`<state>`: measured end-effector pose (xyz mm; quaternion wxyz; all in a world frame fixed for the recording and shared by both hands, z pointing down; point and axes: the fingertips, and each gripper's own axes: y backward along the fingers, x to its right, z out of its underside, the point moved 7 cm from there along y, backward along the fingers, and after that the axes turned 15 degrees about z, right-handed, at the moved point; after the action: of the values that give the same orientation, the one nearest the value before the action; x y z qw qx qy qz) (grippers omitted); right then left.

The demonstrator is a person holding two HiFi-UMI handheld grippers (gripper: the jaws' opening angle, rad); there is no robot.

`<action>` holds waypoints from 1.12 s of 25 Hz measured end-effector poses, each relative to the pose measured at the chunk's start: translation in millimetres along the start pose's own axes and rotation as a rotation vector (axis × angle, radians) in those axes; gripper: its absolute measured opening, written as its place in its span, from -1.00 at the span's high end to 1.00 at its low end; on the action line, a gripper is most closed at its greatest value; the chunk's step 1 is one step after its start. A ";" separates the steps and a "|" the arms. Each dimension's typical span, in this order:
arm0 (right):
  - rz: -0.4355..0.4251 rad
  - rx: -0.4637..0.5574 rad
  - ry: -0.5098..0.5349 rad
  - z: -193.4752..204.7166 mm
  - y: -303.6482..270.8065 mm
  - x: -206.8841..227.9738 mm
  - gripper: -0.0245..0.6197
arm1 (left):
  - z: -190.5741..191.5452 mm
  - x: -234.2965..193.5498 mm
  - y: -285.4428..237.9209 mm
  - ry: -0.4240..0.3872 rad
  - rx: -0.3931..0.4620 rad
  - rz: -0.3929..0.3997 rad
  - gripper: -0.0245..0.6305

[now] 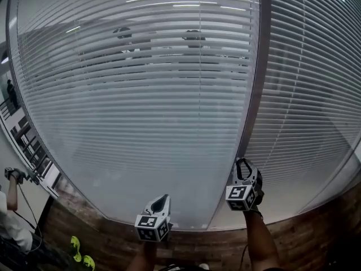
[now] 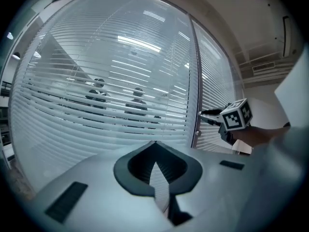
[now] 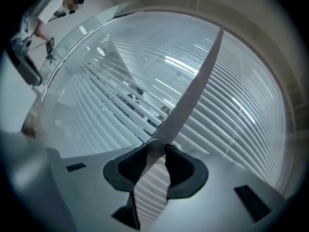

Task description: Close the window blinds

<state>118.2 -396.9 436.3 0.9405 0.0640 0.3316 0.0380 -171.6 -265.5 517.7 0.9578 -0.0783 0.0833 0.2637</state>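
Where the dark metal post (image 1: 255,83) divides the glazed wall, the right gripper (image 1: 242,161) has its fingers clamped on a small round knob (image 3: 155,149). This smooth grey button sits on the post and fills the gap between the two dark, rubbery pads. Beyond those fingers, on either side of the post, hang the blinds (image 1: 141,106). They are thin, pale, horizontal slats with a soft sheen, set behind smooth glass (image 1: 84,168) that catches streaks of ceiling light. Nearest the fingers, low down, the slats overlap into an almost unbroken milky sheet. Higher above them, a band shows dark gaps between the slats.

The left gripper (image 1: 164,197) hovers to the left of the right fingers, clear of the glass. Its fingers are pressed together at the tips into a point, with nothing between them. Its moulded body is matte white plastic, and its cube carries black-and-white square markers. Below both pairs of fingers runs a brown strip (image 1: 113,236) with a rough, brick-like texture. Far to the left of the left fingers stands a person (image 1: 8,219) in a white sleeve.
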 end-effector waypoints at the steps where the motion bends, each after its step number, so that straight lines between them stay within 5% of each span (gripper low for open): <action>1: 0.000 0.014 0.062 -1.6 0.8 1.1 0.54 | -3.4 1.4 1.5 0.004 0.000 -0.001 0.93; 10: -0.001 0.206 0.681 1.8 1.6 -3.8 0.54 | -5.0 1.6 -3.9 -0.003 -0.004 0.008 0.93; 16: -0.011 0.262 0.856 3.5 1.0 -5.4 0.54 | -3.9 4.4 -10.9 -0.006 -0.007 0.025 0.93; 21: -0.017 0.264 0.865 3.5 0.0 -5.5 0.54 | -4.5 11.2 -17.5 -0.010 -0.010 0.042 0.93; 28: 0.008 0.202 0.546 10.4 14.8 -7.5 0.54 | -2.9 10.9 -14.6 -0.019 -0.018 0.035 0.93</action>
<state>118.6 -384.1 451.1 0.8053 0.1460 0.5742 0.0240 -155.1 -273.0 514.2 0.9531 -0.0828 0.0733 0.2818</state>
